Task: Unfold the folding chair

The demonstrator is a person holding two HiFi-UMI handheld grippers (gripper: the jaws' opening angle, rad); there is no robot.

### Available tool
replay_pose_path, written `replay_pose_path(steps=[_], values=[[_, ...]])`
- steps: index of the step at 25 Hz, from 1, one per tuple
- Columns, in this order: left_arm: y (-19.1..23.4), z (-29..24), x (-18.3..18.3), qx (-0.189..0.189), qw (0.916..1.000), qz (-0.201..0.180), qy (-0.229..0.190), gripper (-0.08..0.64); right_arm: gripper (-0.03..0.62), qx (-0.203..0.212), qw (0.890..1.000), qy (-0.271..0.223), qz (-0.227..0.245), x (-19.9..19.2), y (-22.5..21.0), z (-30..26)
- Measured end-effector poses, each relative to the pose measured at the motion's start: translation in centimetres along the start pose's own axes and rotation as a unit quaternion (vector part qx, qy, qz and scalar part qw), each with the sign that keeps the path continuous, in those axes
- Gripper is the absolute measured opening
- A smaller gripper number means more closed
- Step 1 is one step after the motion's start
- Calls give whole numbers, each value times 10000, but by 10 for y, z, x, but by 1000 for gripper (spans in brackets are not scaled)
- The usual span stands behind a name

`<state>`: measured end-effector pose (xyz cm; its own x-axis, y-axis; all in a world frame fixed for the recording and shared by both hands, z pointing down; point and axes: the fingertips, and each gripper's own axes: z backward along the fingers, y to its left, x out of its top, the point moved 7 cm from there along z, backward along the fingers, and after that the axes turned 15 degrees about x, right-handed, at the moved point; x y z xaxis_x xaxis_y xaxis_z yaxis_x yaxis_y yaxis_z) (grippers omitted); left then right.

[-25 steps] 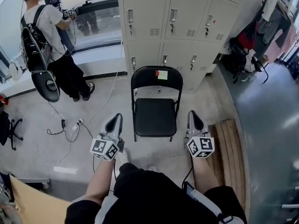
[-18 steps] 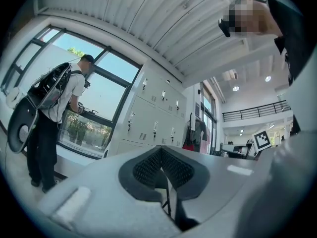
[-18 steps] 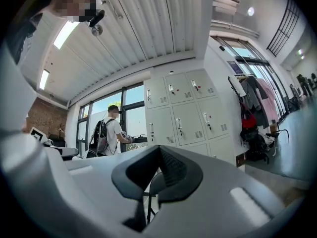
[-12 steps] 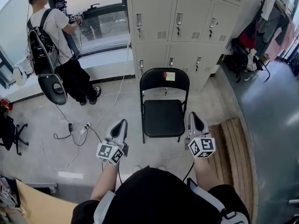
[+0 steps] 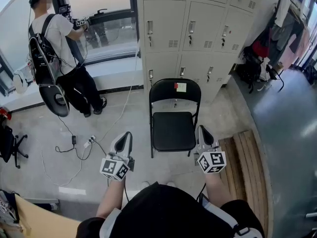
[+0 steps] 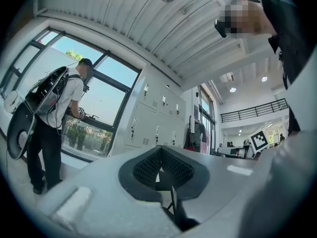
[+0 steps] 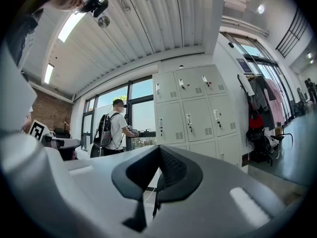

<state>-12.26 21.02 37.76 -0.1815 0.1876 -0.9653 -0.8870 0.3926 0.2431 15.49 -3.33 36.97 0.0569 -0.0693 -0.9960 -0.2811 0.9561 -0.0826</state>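
Black steel folding chair [image 5: 172,114] stands at the far middle of the floor [image 5: 44,128], just in front of the grey lockers [image 5: 208,29]. Seat [image 5: 172,130] is down flat, backrest up, legs splayed. I judge it already unfolded

- Left gripper [image 5: 125,138]: jaws clenched together with nothing between them, near the chair's front-left leg, apart from it
- Right gripper [image 5: 203,133]: jaws pressed tight, empty, just beside the seat's front-right corner; no contact that I can make out

Step in hand, as I read it, is confirming the chair is fully open:
- if the seat needs seating, I'd press its front edge down evenly, one gripper at each corner
- keep the jaws out of the hinge where seat meets frame
- watch the legs don't skid toward the lockers

Containers:
- backpack [image 5: 39,48] on the person [image 5: 59,38] at the floor's far-left edge, by the window; contents hidden
- locker doors all closed in the rows visible, nothing of their insides shows
- wooden slats [image 5: 242,157] along the floor's right side; not a container
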Motion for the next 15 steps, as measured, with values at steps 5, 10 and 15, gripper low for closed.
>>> replay_pose_path(steps=[5, 10, 15], values=[[6, 11, -3, 112, 9998, 136, -25, 0, 5, 38, 10000, 9, -4, -1, 1, 4], [4, 12, -5, 115, 9999, 108, 2, 0, 5, 16, 10000, 28, -22, -2, 0, 8], [-5, 14, -6, 157, 9997, 111, 179, 0, 5, 57, 10000, 65, 20, -3, 0, 12]])
